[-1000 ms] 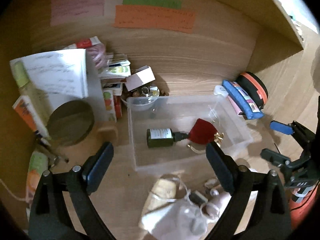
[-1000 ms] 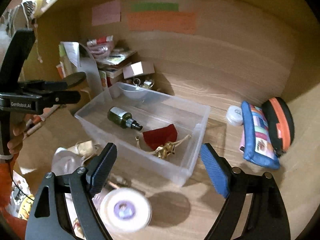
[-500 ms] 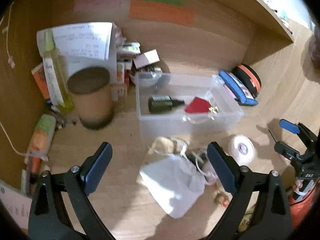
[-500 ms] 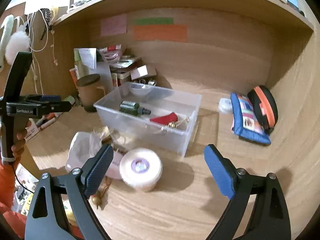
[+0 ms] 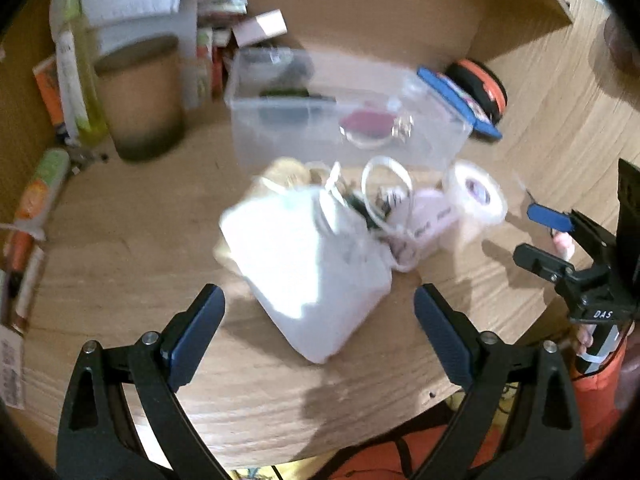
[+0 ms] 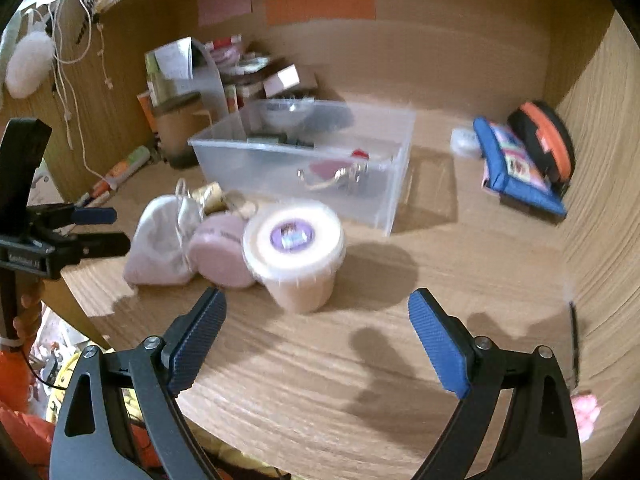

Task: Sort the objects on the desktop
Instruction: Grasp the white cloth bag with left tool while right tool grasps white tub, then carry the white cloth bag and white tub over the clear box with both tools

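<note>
Right wrist view: right gripper wide open, empty, near white lidded tub. Left gripper likewise, facing white drawstring pouch. Judged between picks; next, grasp one for clear plastic bin.

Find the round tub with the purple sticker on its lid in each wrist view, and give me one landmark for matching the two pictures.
Left wrist view: the tub lies right of centre, just right of the white pouch, in front of the clear bin's right corner.
Right wrist view: the tub stands at centre, in front of the bin, beside a pink round case.
Shared landmark: the clear plastic bin.
</note>
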Action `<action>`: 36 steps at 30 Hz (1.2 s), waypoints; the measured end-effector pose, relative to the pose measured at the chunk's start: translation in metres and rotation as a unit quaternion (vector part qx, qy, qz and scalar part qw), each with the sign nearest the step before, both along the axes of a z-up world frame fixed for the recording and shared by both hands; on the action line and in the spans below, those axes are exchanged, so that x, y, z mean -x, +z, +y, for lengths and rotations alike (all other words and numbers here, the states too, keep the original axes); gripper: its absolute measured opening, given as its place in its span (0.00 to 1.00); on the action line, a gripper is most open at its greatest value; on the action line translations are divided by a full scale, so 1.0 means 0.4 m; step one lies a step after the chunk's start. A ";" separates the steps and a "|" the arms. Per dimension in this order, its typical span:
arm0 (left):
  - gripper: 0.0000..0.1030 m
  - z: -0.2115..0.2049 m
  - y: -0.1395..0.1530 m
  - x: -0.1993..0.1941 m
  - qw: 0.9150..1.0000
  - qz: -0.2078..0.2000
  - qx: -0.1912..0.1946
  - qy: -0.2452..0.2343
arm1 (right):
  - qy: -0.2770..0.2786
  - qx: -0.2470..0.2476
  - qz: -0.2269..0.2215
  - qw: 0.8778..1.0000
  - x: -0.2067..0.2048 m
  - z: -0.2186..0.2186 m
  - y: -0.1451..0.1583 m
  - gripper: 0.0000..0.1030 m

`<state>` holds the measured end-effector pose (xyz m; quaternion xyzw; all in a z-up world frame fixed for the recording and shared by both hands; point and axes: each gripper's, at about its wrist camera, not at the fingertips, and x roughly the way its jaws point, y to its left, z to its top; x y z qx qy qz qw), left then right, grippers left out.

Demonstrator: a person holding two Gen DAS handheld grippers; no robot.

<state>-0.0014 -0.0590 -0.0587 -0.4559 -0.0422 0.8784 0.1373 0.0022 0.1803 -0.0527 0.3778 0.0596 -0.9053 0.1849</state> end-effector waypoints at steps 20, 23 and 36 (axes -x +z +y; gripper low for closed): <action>0.94 -0.009 -0.072 0.113 0.998 -0.023 -0.017 0.052 | 0.017 -0.011 -0.022 1.000 0.115 -0.044 -0.076 0.87; 0.93 0.000 -0.071 0.122 0.998 -0.018 -0.009 0.053 | 0.028 -0.020 -0.015 0.999 0.125 -0.063 -0.076 0.76; 0.64 -0.002 -0.066 0.126 1.000 0.001 -0.009 0.027 | 0.039 -0.039 0.000 0.998 0.137 -0.104 -0.084 0.56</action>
